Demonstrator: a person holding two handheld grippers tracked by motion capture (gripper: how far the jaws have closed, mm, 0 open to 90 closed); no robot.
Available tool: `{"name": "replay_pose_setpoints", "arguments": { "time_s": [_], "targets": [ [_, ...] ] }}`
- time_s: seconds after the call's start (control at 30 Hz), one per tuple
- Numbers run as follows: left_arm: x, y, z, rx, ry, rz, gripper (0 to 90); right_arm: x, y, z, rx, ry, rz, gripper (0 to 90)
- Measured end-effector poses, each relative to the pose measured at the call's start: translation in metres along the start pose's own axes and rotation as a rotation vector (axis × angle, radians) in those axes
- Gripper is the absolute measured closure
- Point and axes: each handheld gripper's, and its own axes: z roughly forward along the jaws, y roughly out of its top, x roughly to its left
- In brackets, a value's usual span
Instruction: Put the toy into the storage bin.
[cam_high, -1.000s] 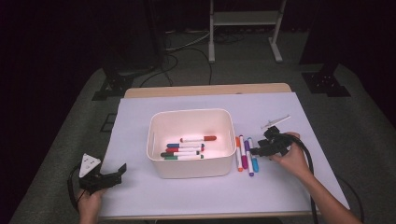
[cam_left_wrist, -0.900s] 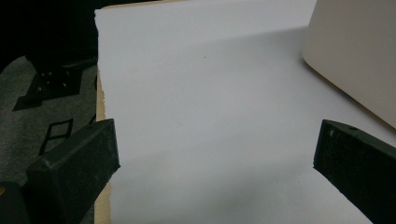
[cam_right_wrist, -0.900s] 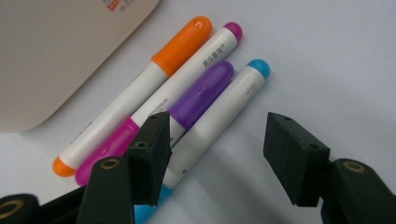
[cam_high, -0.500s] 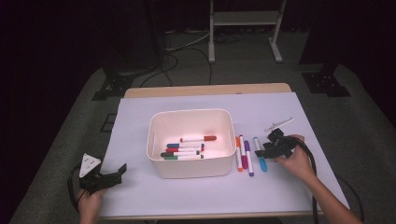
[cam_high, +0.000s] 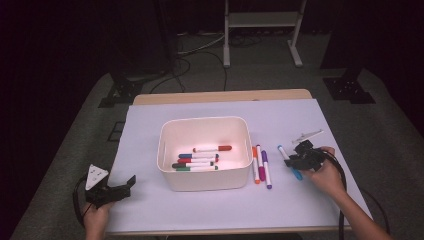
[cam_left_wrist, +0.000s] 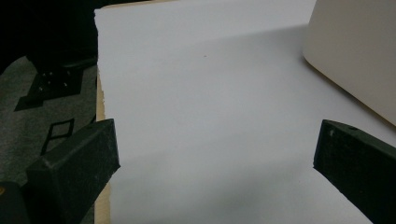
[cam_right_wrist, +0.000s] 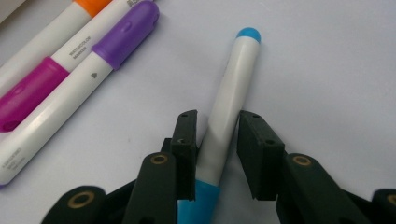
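Observation:
A blue-capped white marker (cam_high: 283, 152) lies on the white sheet right of the box. My right gripper (cam_high: 295, 163) sits low over it; its jaws have just been closing. In the right gripper view the pads (cam_right_wrist: 186, 135) press both sides of the marker's barrel (cam_right_wrist: 238, 74), just above the blue cap, so the right gripper (cam_right_wrist: 217, 116) is shut on it. My left gripper (cam_high: 129, 184) rests at the sheet's front left corner, open, and its own view shows the left gripper (cam_left_wrist: 215, 140) with nothing between the jaws.
A white box (cam_high: 205, 121) holds several markers (cam_high: 200, 160). An orange marker (cam_high: 255, 165) and a purple one (cam_high: 266, 170) lie just right of it, also seen as purple (cam_right_wrist: 121, 37) and magenta (cam_right_wrist: 28, 98) caps. A thin white object (cam_high: 307, 135) lies behind my right hand.
My right gripper slid a little rightward and down onto the blue marker, and its jaws closed around it. The left gripper has stayed put.

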Motion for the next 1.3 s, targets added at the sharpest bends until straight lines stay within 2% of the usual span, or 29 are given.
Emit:
{"name": "replay_pose_setpoints", "arguments": {
  "time_s": [0.17,0.33,0.53,0.63,1.0,1.3],
  "targets": [
    [0.0,0.0,0.0,0.0,-0.001,0.001,0.0,-0.002,0.0,0.0,-0.001,-0.009,0.02,75.1],
    [0.0,0.0,0.0,0.0,-0.001,-0.001,0.0,-0.004,0.0,-0.001,0.006,0.01,0.046,75.6],
    [0.0,0.0,0.0,0.002,0.001,-0.001,0.0,-0.004,-0.001,-0.009,0.01,0.093,0.072,75.7],
    [0.0,0.0,0.0,0.002,0.001,0.001,0.0,-0.001,0.001,-0.018,-0.003,0.141,0.076,75.7],
    [0.0,0.0,0.0,-0.002,0.0,0.006,0.0,0.009,0.017,-0.057,-0.055,0.226,0.067,75.8],
    [0.0,0.0,0.0,-0.002,0.001,0.003,0.0,0.03,0.042,-0.102,-0.114,0.28,0.005,75.8]
  ]
}}
